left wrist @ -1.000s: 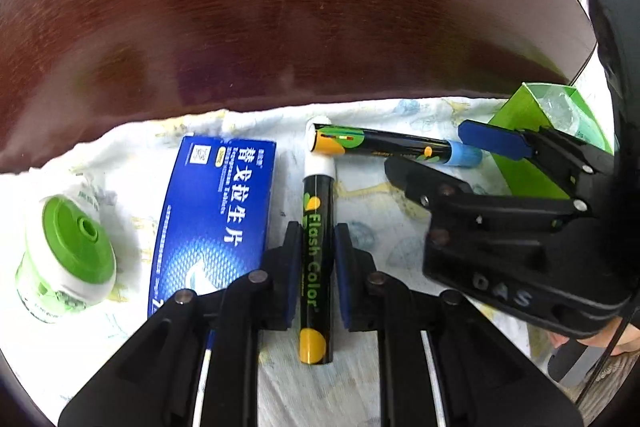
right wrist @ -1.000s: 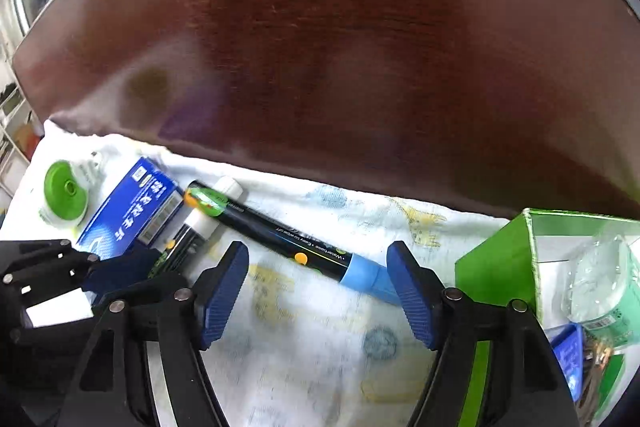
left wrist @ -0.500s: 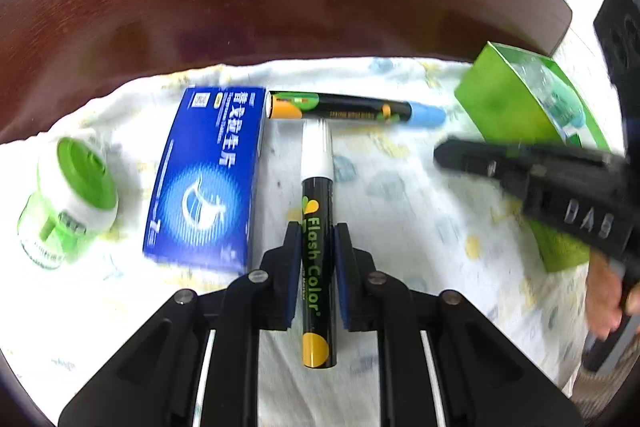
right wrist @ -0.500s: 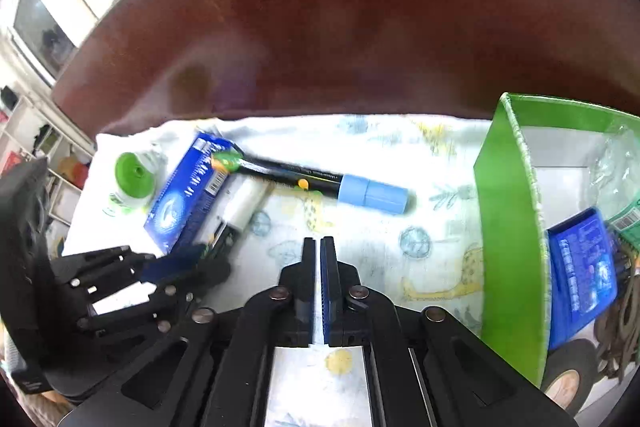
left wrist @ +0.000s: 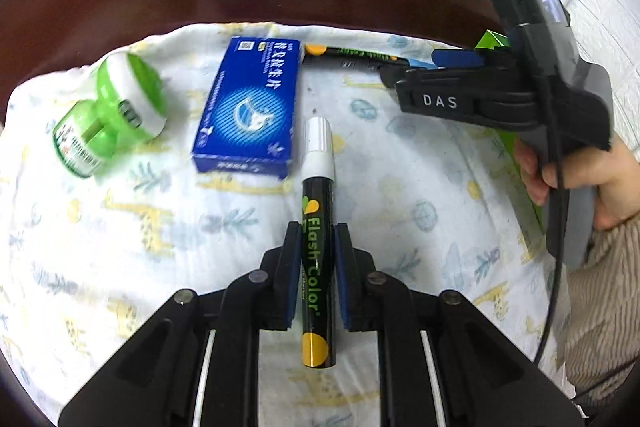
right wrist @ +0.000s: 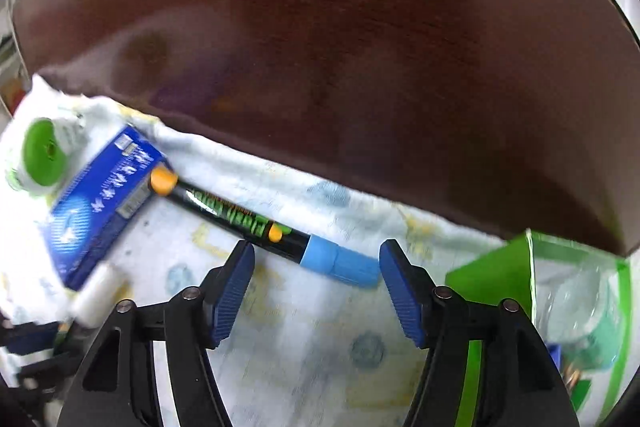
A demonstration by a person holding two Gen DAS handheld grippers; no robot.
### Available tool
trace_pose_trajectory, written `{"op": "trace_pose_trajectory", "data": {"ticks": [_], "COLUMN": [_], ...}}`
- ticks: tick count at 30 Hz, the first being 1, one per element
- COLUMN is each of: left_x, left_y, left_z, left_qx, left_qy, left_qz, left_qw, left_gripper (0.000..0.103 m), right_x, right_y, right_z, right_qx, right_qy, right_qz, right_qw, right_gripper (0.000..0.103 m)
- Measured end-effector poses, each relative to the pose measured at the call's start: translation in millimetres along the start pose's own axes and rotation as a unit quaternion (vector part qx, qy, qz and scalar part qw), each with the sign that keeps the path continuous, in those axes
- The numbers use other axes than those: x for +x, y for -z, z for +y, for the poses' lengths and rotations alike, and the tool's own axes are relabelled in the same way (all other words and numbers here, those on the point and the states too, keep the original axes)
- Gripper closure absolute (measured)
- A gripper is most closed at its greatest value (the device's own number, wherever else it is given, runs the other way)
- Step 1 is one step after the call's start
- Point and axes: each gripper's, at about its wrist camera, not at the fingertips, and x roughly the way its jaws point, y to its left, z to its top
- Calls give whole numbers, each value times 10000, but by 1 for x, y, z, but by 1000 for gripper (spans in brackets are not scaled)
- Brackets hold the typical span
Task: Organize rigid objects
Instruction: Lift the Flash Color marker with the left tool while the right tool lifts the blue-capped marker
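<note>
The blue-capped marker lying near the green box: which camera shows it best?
The right wrist view. The blue-capped marker lies whole on the giraffe-print cloth, just beyond the right gripper, whose jaws stand wide open. The left wrist view shows only its orange end and part of its black barrel; the right gripper hides the rest.

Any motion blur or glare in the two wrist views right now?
Left wrist: white-capped marker in the left gripper is sharp; green bottle slightly smeared. Right wrist: cloth and blue box blurred; glare along the table edge.
</note>
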Motion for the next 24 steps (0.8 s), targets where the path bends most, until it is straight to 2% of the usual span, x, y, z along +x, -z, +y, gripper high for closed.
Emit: {"op": "trace_pose_trajectory", "data": {"ticks": [2,3,6,8,9,13,14,15,16,17,20,21,22,23,24], "left_x": [-2,-3,-4,-6,-6,-14,-17,-16,-16,-11,-5,-4,-3,-3,-4], "left_y": [6,6,4,6,7,12,11,10,8,3,-6,-7,-8,-8,-7], "left_z": [2,4,10,13,13,25,24,23,21,20,15,12,10,9,7], "left_qx": [-85,-130,-257,-286,-305,-356,-362,-341,-305,-268,-157,-62,-4,7,18], "left_qy": [-52,-64,-72,-98,-106,-98,-116,-145,-211,-293,-413,-487,-505,-452,-391], "left_qz": [-4,-4,-10,-30,-38,-46,-39,-28,-39,-48,-121,-134,-163,-151,-163], "left_qw": [9999,9999,9996,9995,9995,9993,9993,9993,9993,9992,9990,9987,9986,9989,9991], "left_gripper": [89,89,89,89,89,88,88,88,88,88,88,88,89,89,89], "right_x": [1,2,-9,-16,-18,-30,-32,-40,-40,-38,-31,-32,-36,-37,-40], "right_y": [-5,-9,-6,1,6,21,21,26,25,26,28,31,33,33,34], "right_z": [5,11,20,26,30,45,47,46,48,52,56,52,47,49,47], "right_qx": [-82,-110,-102,84,182,357,386,409,448,485,399,430,523,406,497], "right_qy": [22,-96,-898,-1635,-1860,-2144,-2143,-2025,-1860,-1732,-1709,-1726,-1580,-1360,-1376], "right_qz": [98,162,360,572,707,755,688,550,422,380,427,513,434,461,473], "right_qw": [9999,9998,9953,9849,9798,9732,9736,9769,9806,9830,9836,9827,9851,9888,9881], "right_gripper": [60,63,79,85,85,85,80,66,57,42,41,53,71,84,84]}}
